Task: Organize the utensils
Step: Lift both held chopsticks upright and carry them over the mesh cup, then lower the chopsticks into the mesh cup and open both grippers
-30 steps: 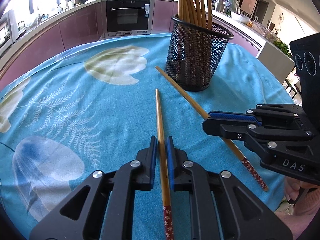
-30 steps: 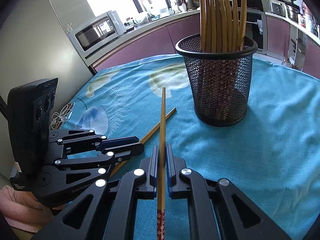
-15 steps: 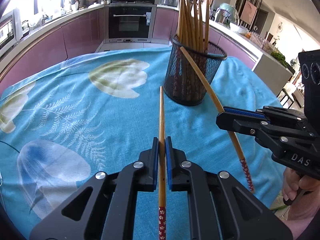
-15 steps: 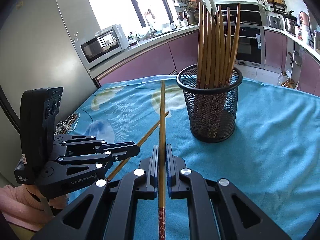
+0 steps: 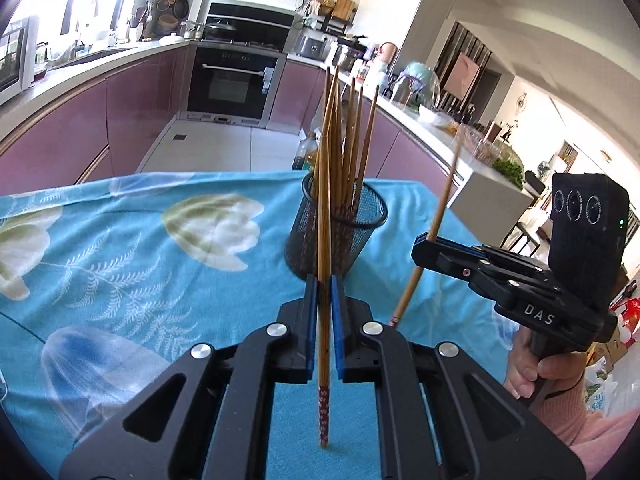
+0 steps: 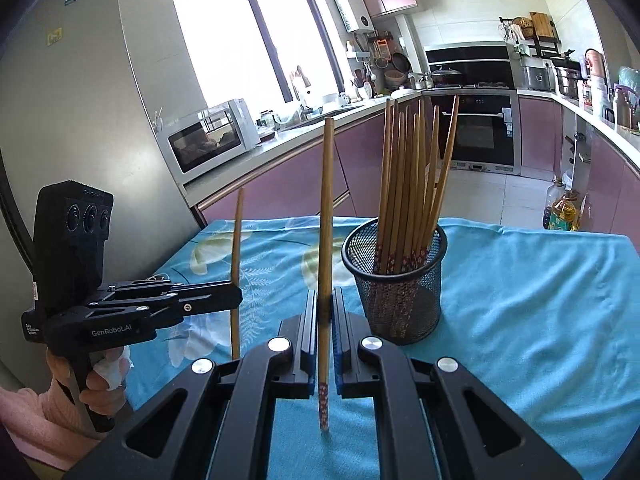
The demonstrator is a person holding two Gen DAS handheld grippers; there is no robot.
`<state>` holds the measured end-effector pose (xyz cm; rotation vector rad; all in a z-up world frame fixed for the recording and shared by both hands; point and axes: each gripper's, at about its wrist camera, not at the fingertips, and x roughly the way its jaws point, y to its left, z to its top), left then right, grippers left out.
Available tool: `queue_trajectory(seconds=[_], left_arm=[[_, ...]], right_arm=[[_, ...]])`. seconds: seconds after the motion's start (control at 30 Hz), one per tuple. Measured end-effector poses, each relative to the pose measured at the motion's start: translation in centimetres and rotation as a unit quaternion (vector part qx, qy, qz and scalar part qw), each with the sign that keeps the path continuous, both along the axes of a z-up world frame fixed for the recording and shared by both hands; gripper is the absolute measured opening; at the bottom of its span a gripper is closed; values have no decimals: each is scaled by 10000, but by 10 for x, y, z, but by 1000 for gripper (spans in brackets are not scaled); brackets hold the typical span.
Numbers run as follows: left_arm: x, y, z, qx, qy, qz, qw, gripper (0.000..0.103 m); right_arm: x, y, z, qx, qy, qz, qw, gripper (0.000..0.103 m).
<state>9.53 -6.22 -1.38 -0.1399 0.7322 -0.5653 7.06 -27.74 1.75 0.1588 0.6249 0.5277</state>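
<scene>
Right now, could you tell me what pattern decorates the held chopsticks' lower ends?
Small pale flowers on dark red, clearest on the chopstick in the left wrist view.

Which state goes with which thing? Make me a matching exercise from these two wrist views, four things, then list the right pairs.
Things:
1. left gripper
2. right gripper
3. mesh holder
4. tablecloth

States:
A. stands on the table, filled with chopsticks
B. blue with pale leaf and flower prints
C. shut on a chopstick, to the left of the holder in its own view
D. shut on a chopstick that lines up in front of the holder in its own view

Pairs: 1-D, 2-C, 3-A, 4-B
</scene>
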Motion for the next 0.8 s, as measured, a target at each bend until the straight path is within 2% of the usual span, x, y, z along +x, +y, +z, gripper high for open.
queue_trajectory(seconds=[0.47, 0.8], left_arm=[[13, 2, 49, -386, -610, 159, 9973, 7], [18, -10, 80, -391, -948, 84, 9947, 7]], right_arm=[[13, -17, 39, 56, -455, -157, 9988, 6], [20, -21, 66, 11, -704, -234, 9972, 6]])
